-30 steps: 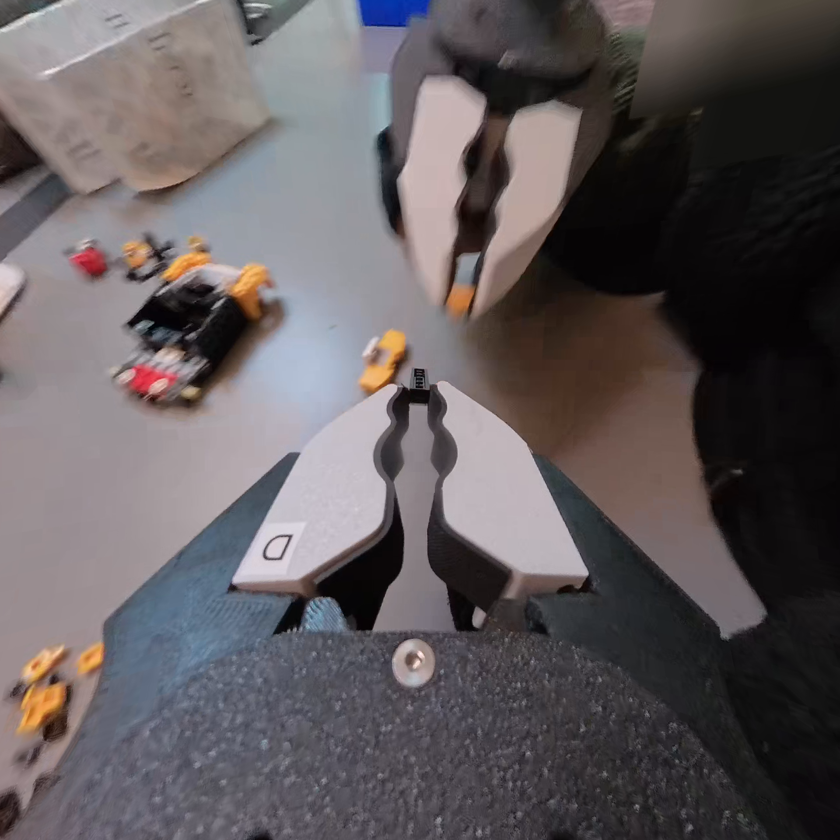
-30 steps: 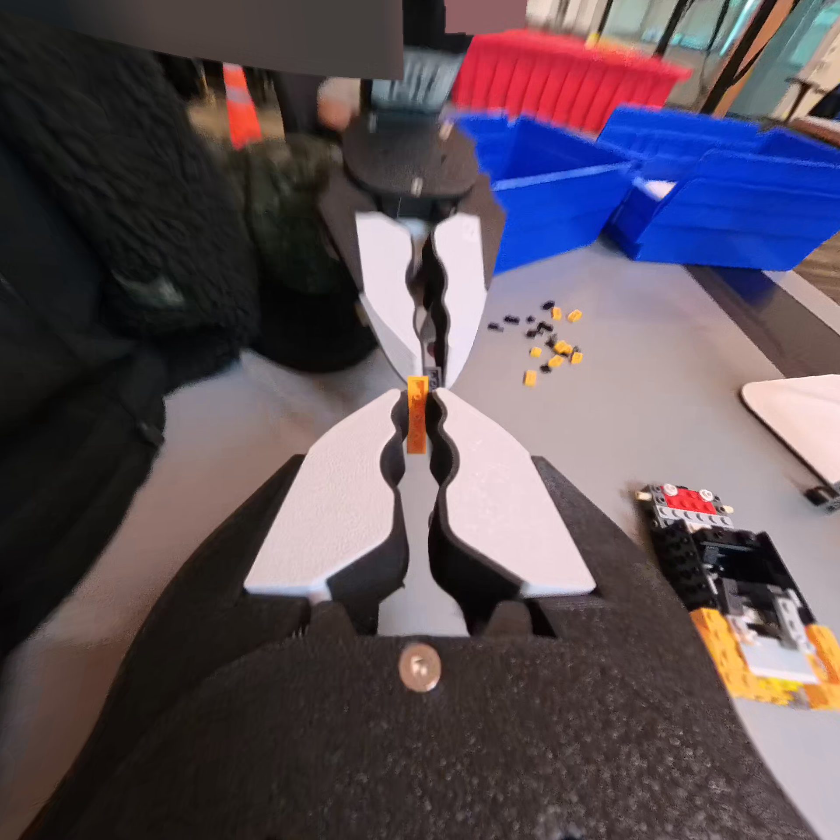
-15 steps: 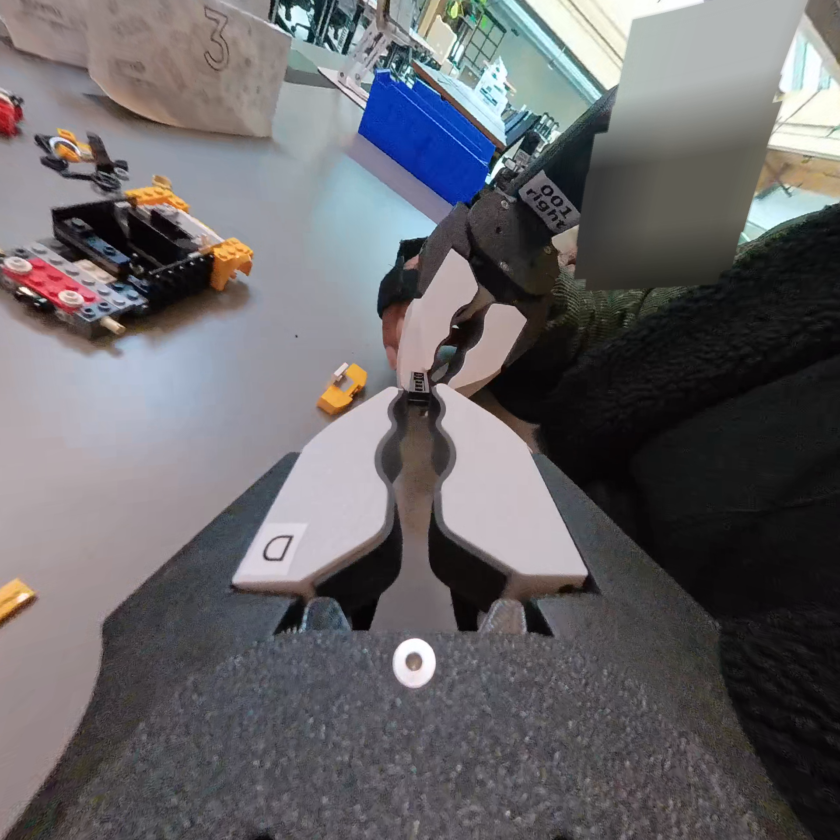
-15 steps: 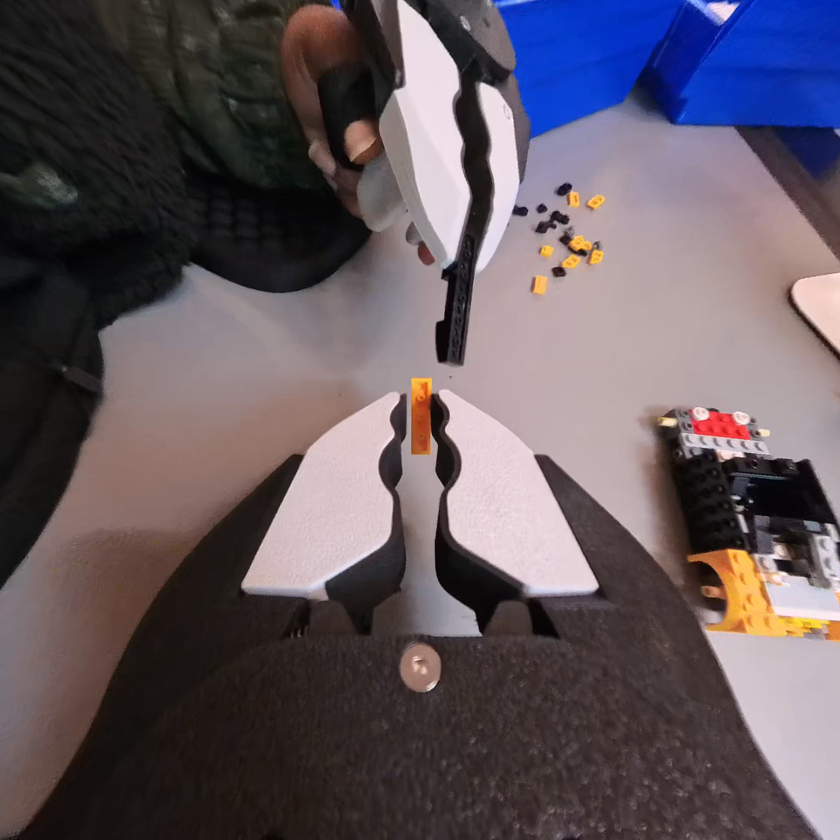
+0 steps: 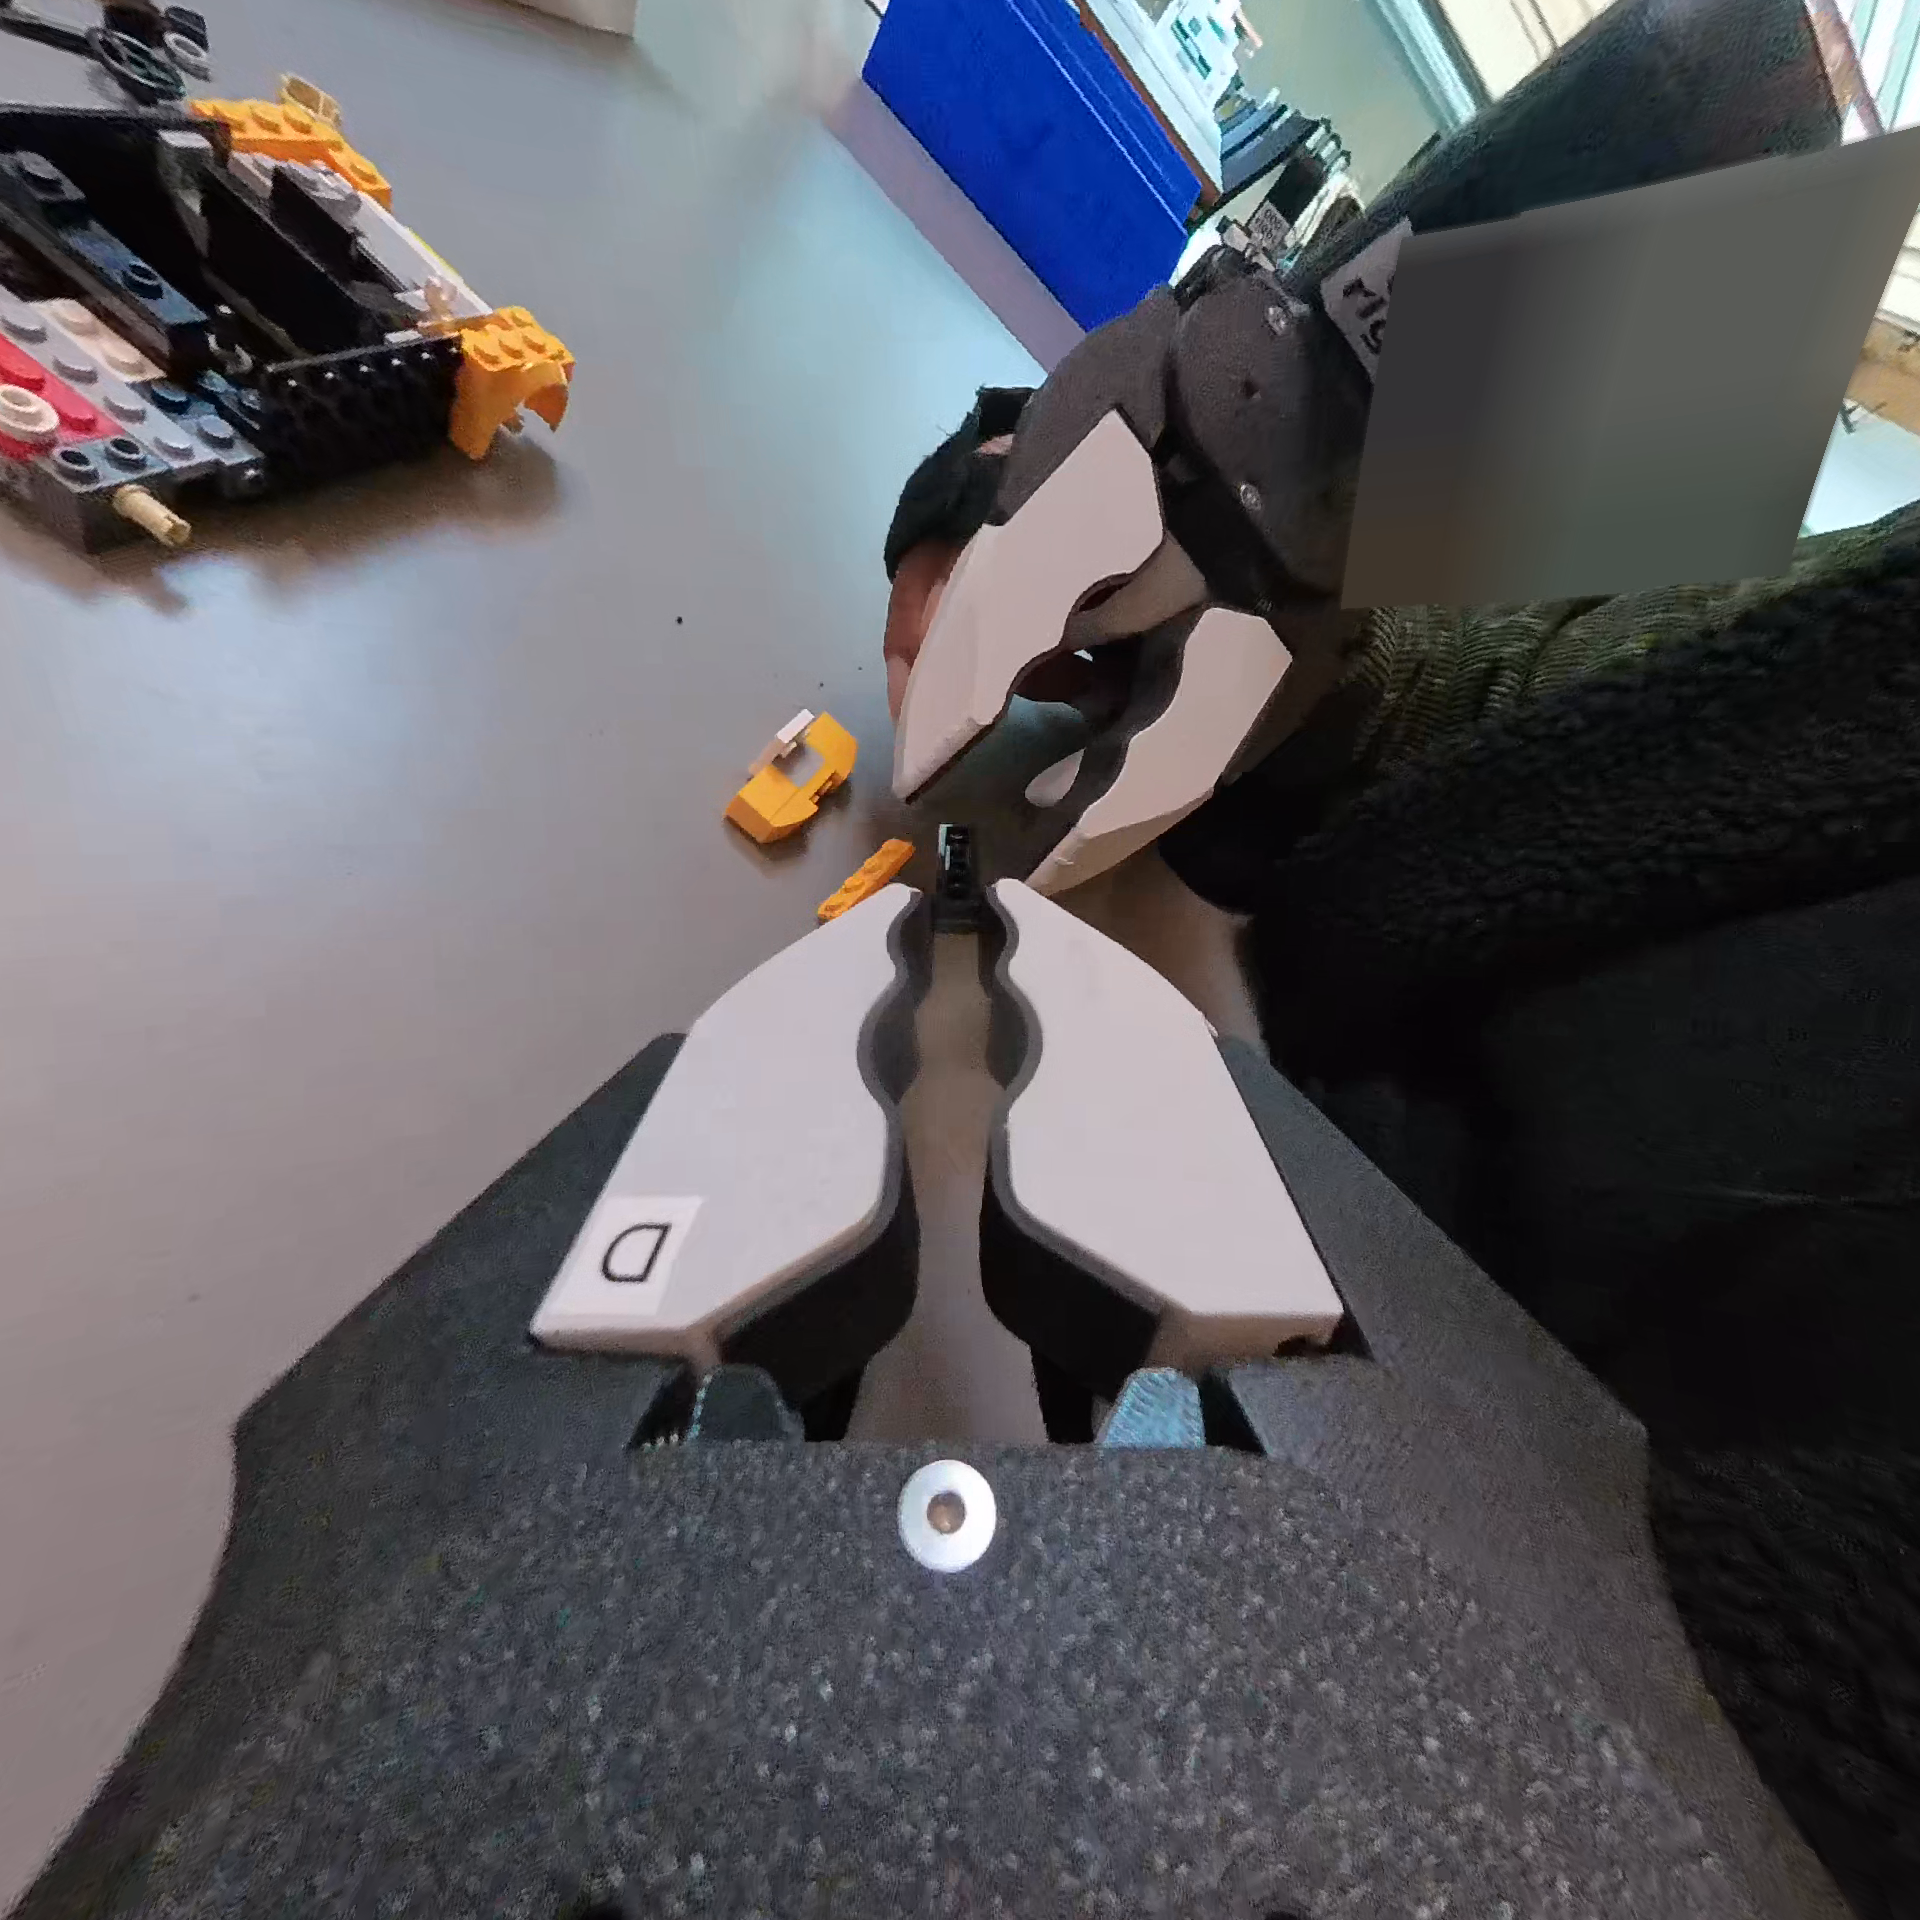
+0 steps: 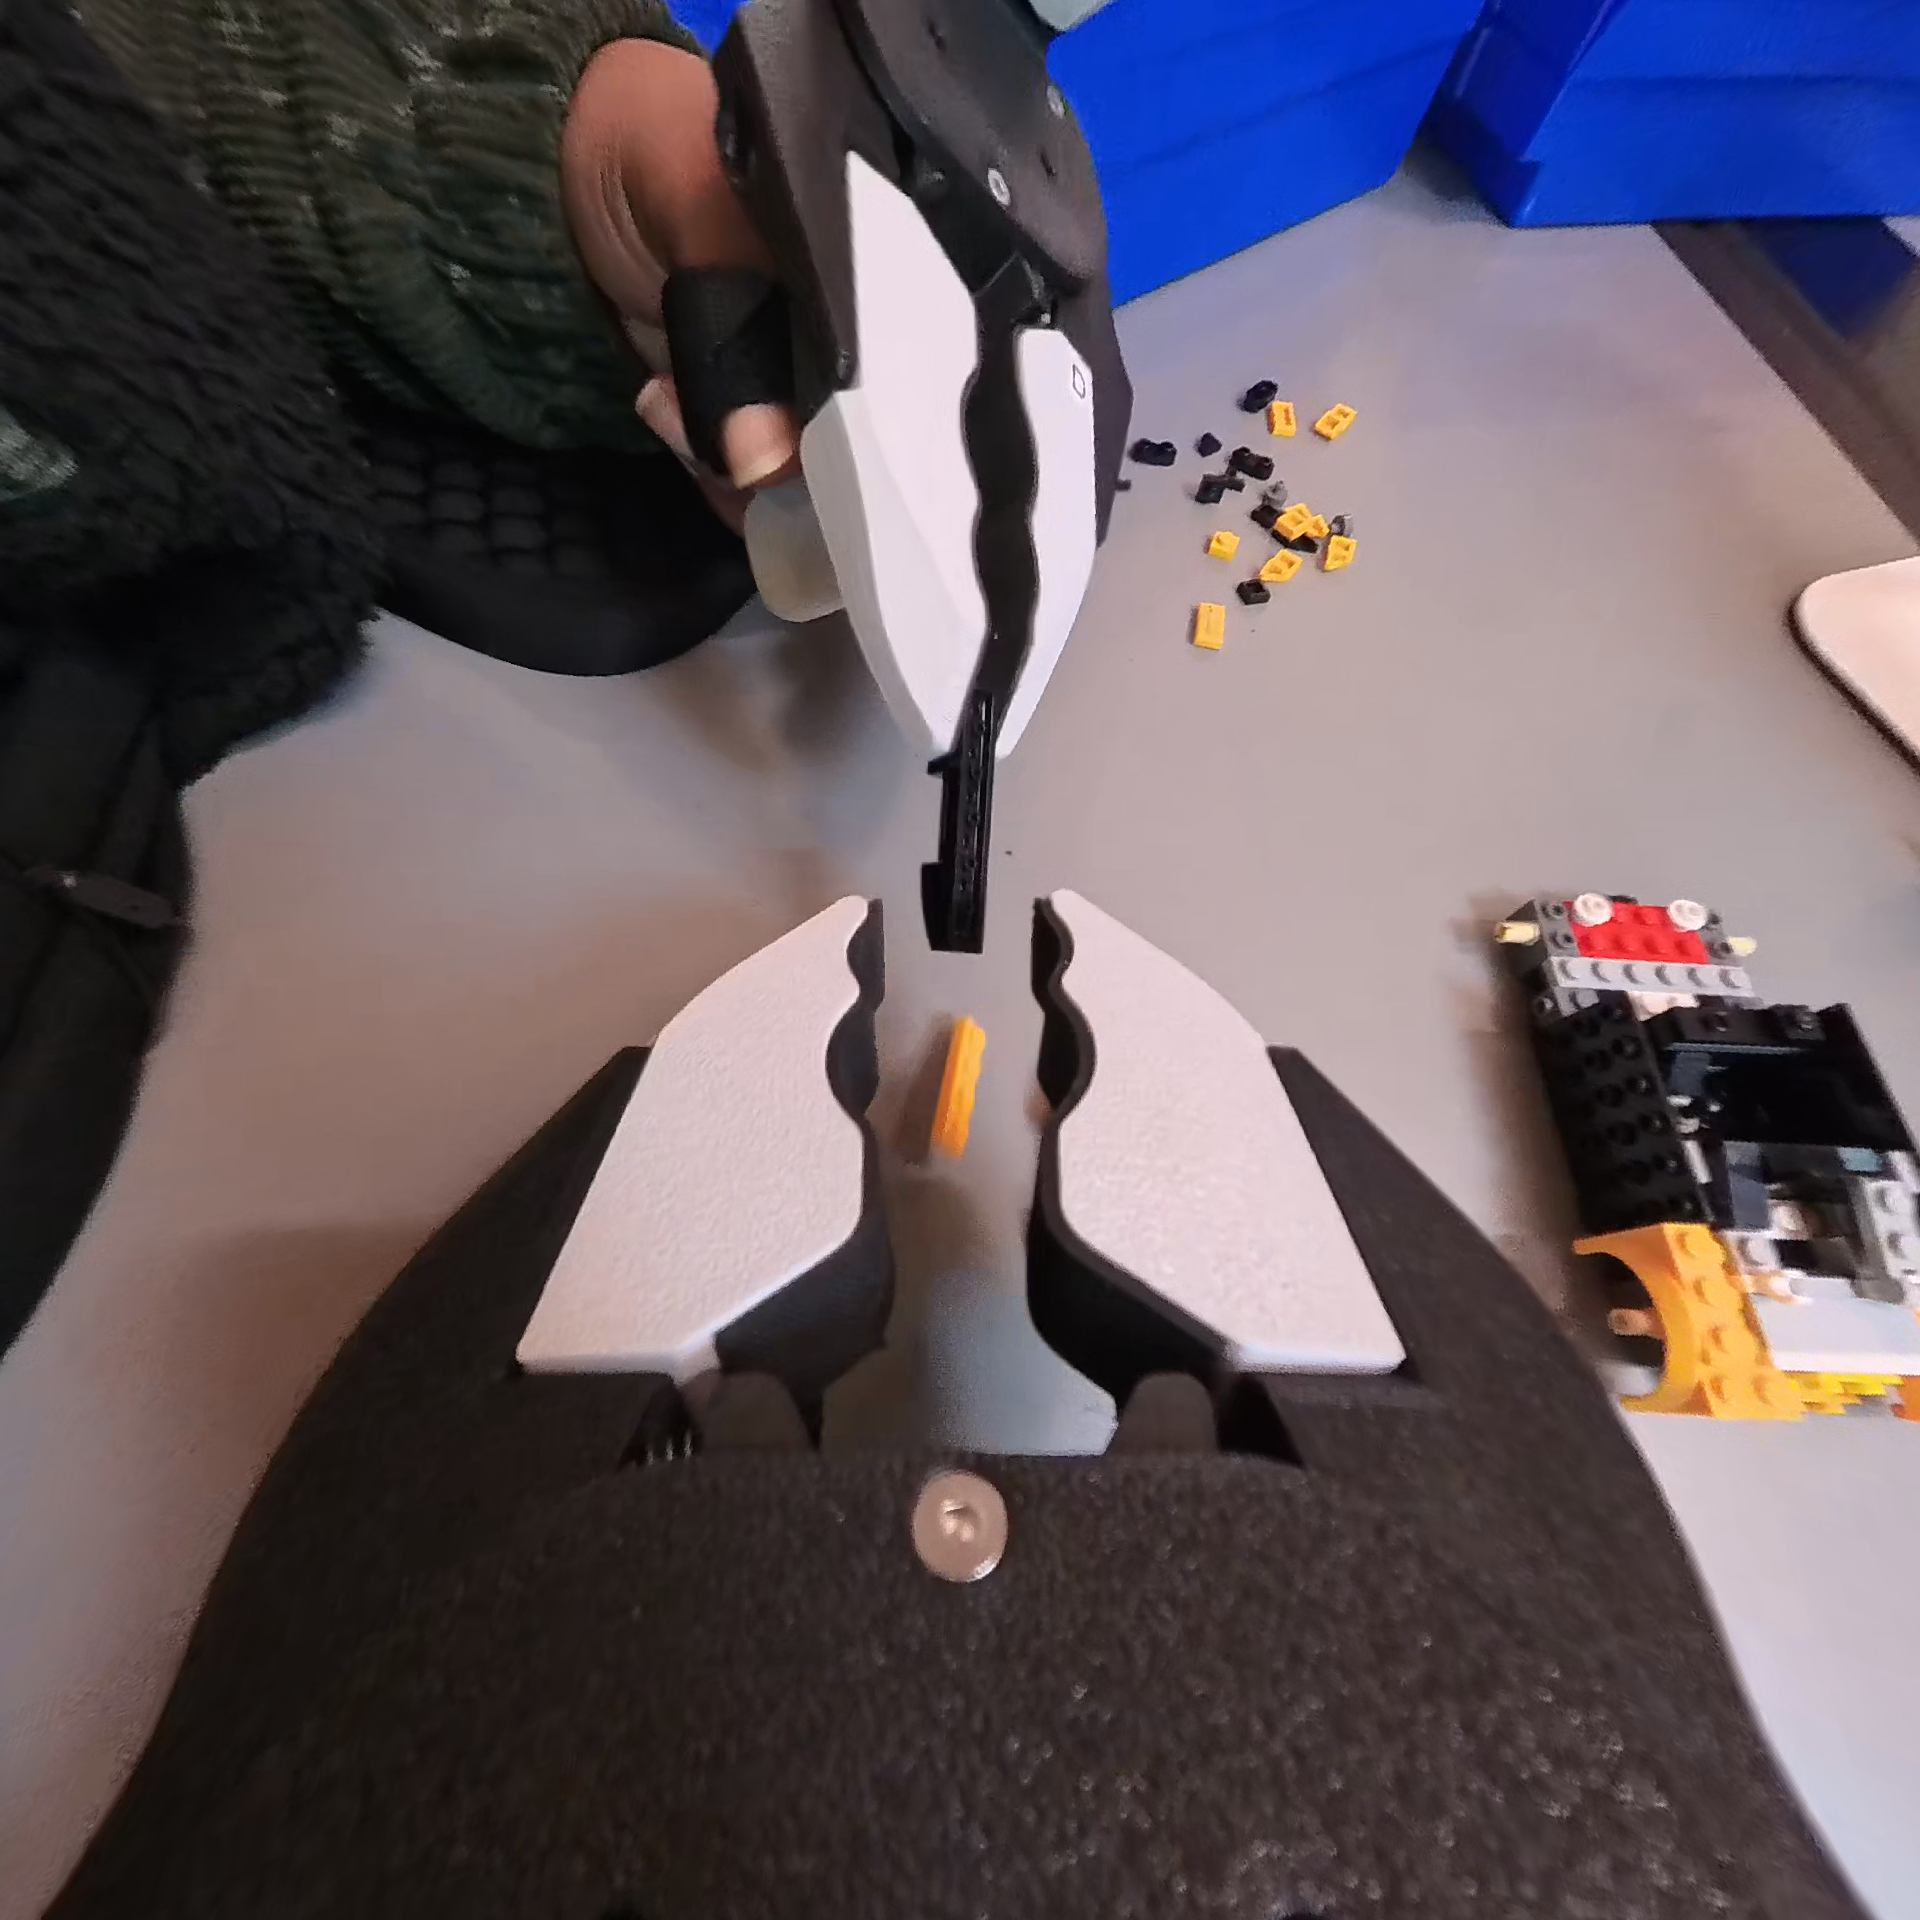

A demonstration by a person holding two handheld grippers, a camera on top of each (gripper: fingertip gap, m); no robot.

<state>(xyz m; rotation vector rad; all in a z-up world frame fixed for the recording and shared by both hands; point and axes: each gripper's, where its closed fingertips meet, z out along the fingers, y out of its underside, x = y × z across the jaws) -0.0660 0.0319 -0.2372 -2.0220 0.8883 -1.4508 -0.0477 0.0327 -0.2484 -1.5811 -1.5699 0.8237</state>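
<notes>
My left gripper (image 5: 954,896) has its fingers nearly closed, pads pinching a long black studded brick beam (image 6: 961,852); the beam pokes out past the white, wavy-edged fingertips (image 6: 940,717) and hangs down toward my right gripper (image 6: 956,920). Right fingers stand apart, pads touching nothing. A thin orange plate (image 6: 956,1086) sits between them, clear of both pads, and I cannot tell from this view whether it rests on the grey table (image 6: 520,935). From the left view that orange plate (image 5: 865,878) lies flat on the table just left of my fingertips, with a chunkier orange piece (image 5: 792,777) beyond it. A hand (image 6: 665,249) in a dark knitted sleeve tilts the left gripper downward. A half-built black, red and orange brick model (image 6: 1714,1132) sits off to the right of my right fingers, with small loose bricks (image 6: 1273,509) scattered farther ahead.
</notes>
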